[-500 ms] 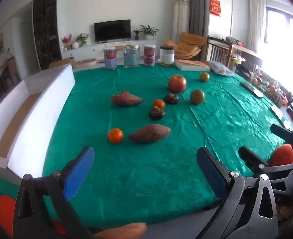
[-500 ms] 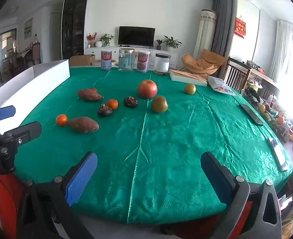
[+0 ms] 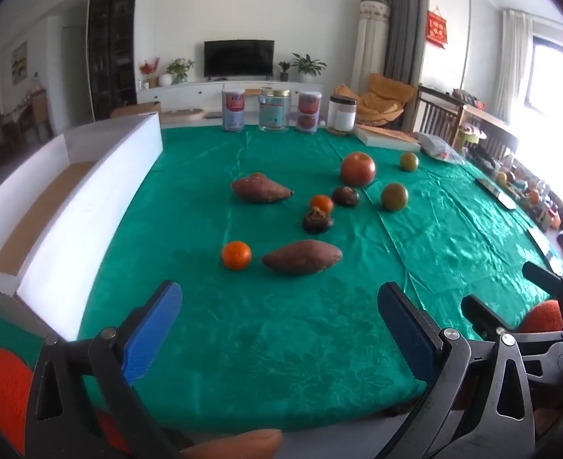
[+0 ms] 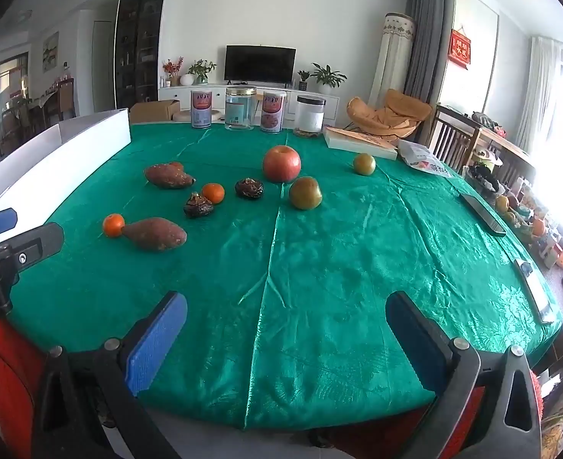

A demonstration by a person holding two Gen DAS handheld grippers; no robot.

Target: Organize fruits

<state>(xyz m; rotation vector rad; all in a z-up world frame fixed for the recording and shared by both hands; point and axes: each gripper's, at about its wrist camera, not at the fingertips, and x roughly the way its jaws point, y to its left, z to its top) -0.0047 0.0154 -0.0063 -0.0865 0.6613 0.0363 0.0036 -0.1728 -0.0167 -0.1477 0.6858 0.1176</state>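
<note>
Fruit lies on a green tablecloth (image 3: 273, 329): a near tangerine (image 3: 236, 254), a near sweet potato (image 3: 302, 257), a far sweet potato (image 3: 260, 187), a second tangerine (image 3: 321, 203), two dark wrinkled fruits (image 3: 317, 221), a red apple (image 3: 357, 168) and two green-brown fruits (image 3: 394, 197). The same fruit shows in the right wrist view, with the apple (image 4: 281, 163) farthest. My left gripper (image 3: 279, 321) is open and empty above the near edge. My right gripper (image 4: 287, 329) is open and empty, to the right of the left one.
A long white cardboard box (image 3: 71, 199) stands open along the table's left edge. Several jars and tins (image 3: 273, 110) line the far edge, with a flat box (image 3: 386, 135) and a bag beside them. Remotes (image 4: 482, 214) lie at the right edge.
Both views have shifted only slightly. No fruit has moved and both grippers stay open.
</note>
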